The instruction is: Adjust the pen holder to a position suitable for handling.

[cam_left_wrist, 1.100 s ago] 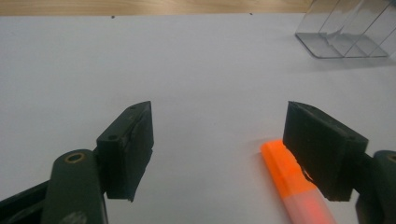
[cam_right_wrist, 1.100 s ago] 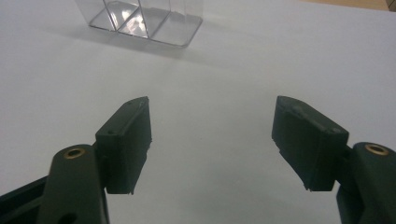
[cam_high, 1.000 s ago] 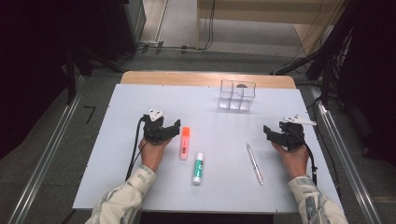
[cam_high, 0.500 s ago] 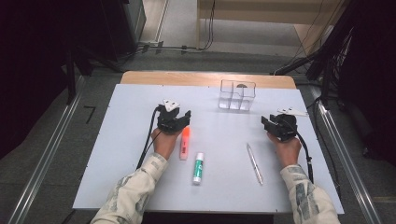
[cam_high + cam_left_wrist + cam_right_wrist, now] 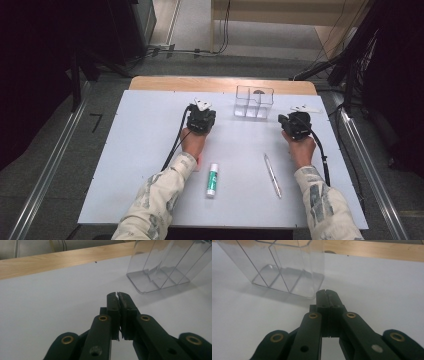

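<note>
- our left gripper (image 5: 118, 293) has its jaws pressed together with nothing between them; they have just been closing.
- our right gripper (image 5: 325, 291) is clenched the same way, also empty and just closed.
- the clear organizer (image 5: 254, 101) stands between the two grippers, near the far edge, apart from both.
- behind our hands lie a glue stick (image 5: 212, 179) and a pen (image 5: 272, 175); the print on the stick is too small to read.
- the white board (image 5: 140, 150) covers a wooden table (image 5: 165, 83).
- around it we see grey floor (image 5: 60, 165), cables and dark equipment.
</note>
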A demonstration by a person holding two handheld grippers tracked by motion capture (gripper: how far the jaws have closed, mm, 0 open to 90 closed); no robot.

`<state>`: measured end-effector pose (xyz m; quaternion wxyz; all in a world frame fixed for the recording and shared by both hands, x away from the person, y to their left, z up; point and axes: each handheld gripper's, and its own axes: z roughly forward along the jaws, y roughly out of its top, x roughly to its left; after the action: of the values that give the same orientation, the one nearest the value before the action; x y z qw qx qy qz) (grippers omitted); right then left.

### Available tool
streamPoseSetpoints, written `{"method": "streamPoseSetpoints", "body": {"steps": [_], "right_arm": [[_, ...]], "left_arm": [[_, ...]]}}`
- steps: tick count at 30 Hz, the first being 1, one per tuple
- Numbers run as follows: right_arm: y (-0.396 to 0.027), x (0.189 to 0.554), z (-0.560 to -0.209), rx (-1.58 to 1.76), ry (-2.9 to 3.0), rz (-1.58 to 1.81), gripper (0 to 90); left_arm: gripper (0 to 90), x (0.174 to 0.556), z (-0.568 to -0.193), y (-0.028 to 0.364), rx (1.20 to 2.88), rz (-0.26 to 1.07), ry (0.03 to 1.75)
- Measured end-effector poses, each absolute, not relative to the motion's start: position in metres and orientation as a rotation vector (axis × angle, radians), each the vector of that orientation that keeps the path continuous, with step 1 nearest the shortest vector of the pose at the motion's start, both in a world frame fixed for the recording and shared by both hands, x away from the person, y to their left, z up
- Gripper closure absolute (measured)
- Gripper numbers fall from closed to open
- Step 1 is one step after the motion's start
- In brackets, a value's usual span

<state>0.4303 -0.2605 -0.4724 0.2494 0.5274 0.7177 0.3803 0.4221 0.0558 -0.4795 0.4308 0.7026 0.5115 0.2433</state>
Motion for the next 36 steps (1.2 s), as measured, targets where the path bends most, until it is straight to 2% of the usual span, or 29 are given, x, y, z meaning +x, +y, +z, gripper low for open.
{"method": "streamPoseSetpoints", "body": {"steps": [24, 36], "right_arm": [[-0.25, 0.48, -0.472, 1.513, 1.895, 1.076, 87.5], [-0.249, 0.492, -0.478, 1.505, 1.918, 1.074, 87.5]], "left_arm": [[89.7, 0.479, -0.475, 0.013, 1.724, 0.611, 1.256], [89.7, 0.49, -0.479, 0.0, 1.753, 0.587, 1.237]]}}
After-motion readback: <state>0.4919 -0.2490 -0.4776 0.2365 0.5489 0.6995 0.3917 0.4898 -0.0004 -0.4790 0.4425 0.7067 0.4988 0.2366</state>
